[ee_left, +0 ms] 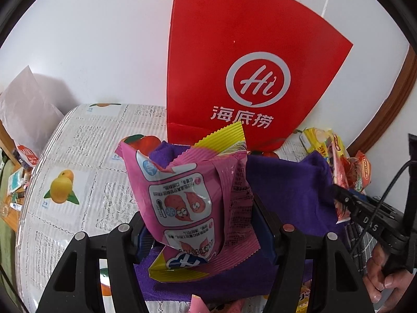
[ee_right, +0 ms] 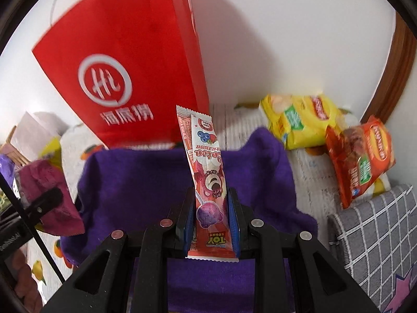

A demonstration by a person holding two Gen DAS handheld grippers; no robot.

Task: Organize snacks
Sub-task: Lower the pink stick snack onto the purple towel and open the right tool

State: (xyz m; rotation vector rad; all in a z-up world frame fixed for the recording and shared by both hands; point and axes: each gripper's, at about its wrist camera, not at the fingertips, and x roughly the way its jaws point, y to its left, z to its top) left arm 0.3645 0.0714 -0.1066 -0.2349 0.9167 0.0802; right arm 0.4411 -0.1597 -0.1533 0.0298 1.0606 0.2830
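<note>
My left gripper [ee_left: 200, 224] is shut on a pink sweet-potato snack bag [ee_left: 192, 198], held upright above a purple cloth [ee_left: 286, 185]. My right gripper [ee_right: 211, 219] is shut on a long red Toy Story lollipop packet [ee_right: 206, 172], also upright over the purple cloth [ee_right: 146, 182]. A tall red paper bag [ee_left: 242, 60] with a white "Hi" logo stands behind the cloth against the wall; it also shows in the right wrist view [ee_right: 125, 60]. The right gripper [ee_left: 346, 200] shows at the right of the left wrist view, the left gripper and pink bag [ee_right: 47, 198] at the left of the right one.
A yellow chip bag [ee_right: 299, 122] and an orange chip bag [ee_right: 359, 156] lie at the right by the wall. A grey checked cushion [ee_right: 372, 232] sits lower right. The table has a fruit-print lace cloth [ee_left: 78, 172]. White paper [ee_left: 28, 107] leans at far left.
</note>
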